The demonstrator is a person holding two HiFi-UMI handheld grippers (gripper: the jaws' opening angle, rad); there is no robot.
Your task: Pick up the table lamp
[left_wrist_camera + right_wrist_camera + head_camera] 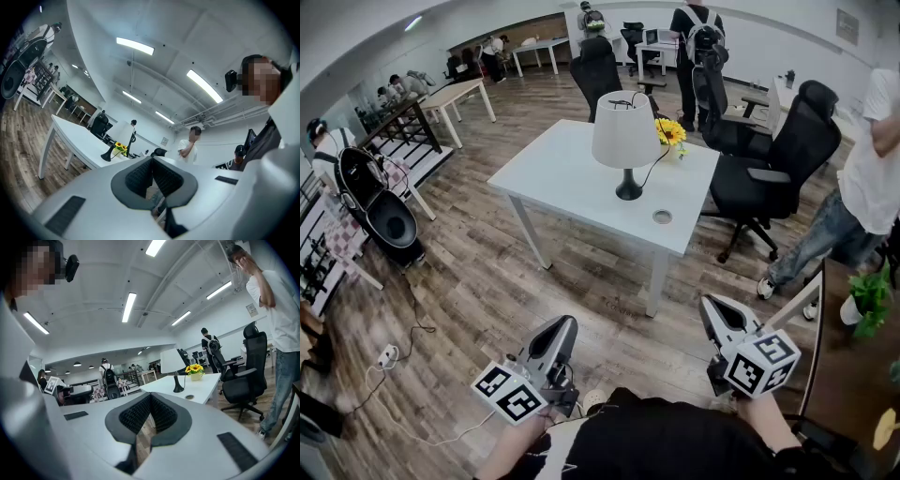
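The table lamp (626, 141), with a white shade and a black stem and base, stands upright on the white table (553, 178) some way ahead of me. It shows small in the left gripper view as the lamp (117, 140) and in the right gripper view as the lamp (172, 366). My left gripper (560, 328) is low at the near left, far short of the table, shut with nothing in it. My right gripper (714, 307) is at the near right, also shut and empty. Both point towards the table.
A pot of yellow sunflowers (671, 133) stands on the table behind the lamp, whose black cord runs towards it. A round cable hole (662, 217) is near the table's front edge. Black office chairs (773, 164) stand to the right, a person (862, 187) beyond them. A black speaker (384, 211) sits at the left.
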